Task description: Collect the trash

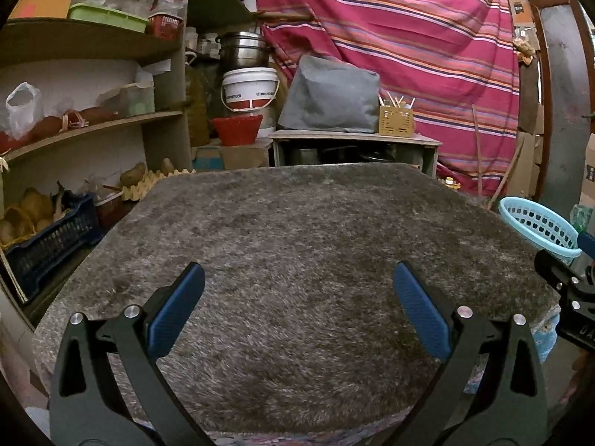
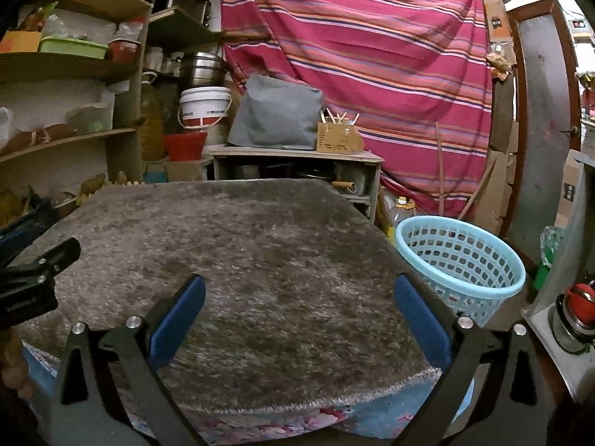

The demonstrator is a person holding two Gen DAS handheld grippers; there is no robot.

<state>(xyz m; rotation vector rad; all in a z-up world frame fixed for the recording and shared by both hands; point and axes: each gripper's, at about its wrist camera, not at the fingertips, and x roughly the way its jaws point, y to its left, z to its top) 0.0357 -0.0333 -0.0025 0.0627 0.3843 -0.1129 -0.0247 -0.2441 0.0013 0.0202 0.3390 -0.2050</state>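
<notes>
Left claw (image 1: 297, 308): blue pads spread wide, nothing between them, held over the near part of the desk. Right claw (image 2: 297, 312): same, pads spread wide, nothing pinched, over the near right part of the desk. Each claw shows at the edge of the other's view, black frame only.

Desk (image 1: 297, 230) is covered by a shaggy grey-brown rug (image 2: 241, 245); a blue floral cloth (image 2: 260, 423) sticks out under the rug's near edge. No loose trash visible on the rug in either view.

Light blue perforated waste basket (image 2: 461, 260) stands just off the desk's right edge, upright, rim open to the top. A few small pink bits show through its holes; cannot tell what they are.

Far right in the right wrist view: a grey ledge with a round red and metal item (image 2: 574, 312), type unclear.

Left: wooden shelves (image 1: 93, 122) with a dark blue crate (image 1: 48, 245), an egg tray (image 1: 148, 182), a green tray (image 1: 108, 16) and plastic bags.

Beyond the desk's far edge: low wooden cabinet (image 1: 353, 139) carrying a grey bag (image 1: 331, 96) and a yellow utensil box (image 1: 396, 120). Left of it a red basket (image 1: 236, 130), a white bucket (image 1: 250, 89) and steel pots (image 1: 243, 50) stacked behind.

Back wall: pink striped cloth (image 1: 409, 44), hung. Metal door (image 2: 543, 119) at far right.
</notes>
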